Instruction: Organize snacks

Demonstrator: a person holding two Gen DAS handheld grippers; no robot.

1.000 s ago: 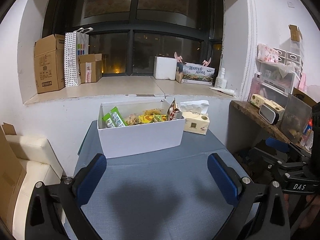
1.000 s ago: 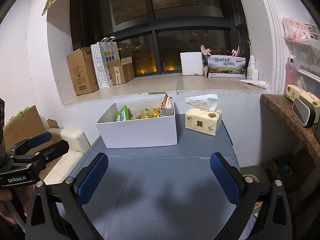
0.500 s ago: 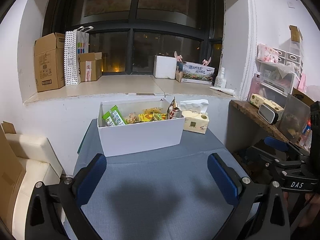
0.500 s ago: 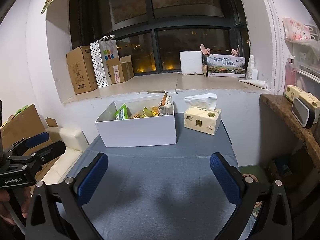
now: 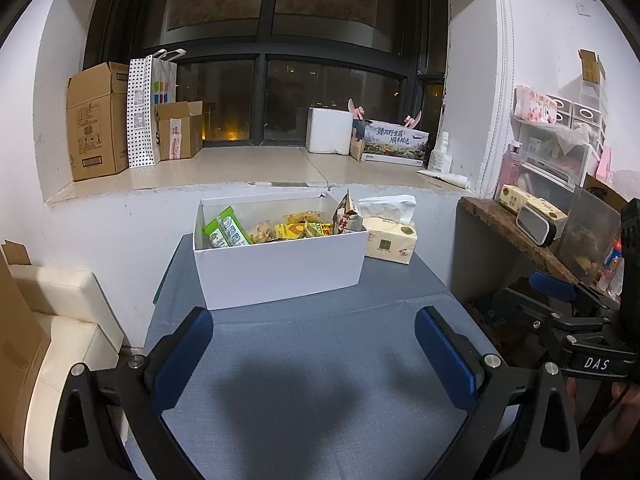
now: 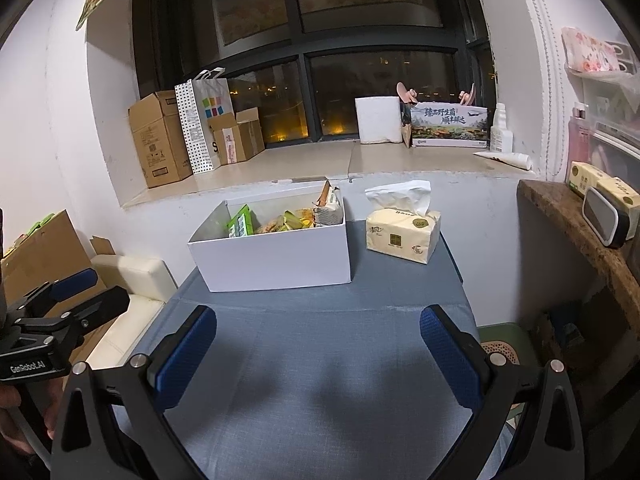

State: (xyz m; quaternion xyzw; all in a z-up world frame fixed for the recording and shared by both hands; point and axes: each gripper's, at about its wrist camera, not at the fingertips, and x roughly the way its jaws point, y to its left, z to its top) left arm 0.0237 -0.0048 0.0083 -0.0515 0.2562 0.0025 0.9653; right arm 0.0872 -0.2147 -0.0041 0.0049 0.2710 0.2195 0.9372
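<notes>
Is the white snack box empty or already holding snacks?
Holding snacks: the lidless white box shows a green packet and yellow wrappers inside.

One white box (image 5: 280,268) of snacks (image 5: 298,230) and one tissue pack (image 5: 390,242) stand on the bench (image 5: 320,360). Two cardboard boxes (image 5: 96,120) and one paper bag (image 5: 150,108) occupy the windowsill (image 5: 248,168).

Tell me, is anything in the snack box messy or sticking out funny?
Yes. In the white box, the snacks lie jumbled, and an opened packet at its right end pokes up above the rim, with its torn top tilted.
</notes>
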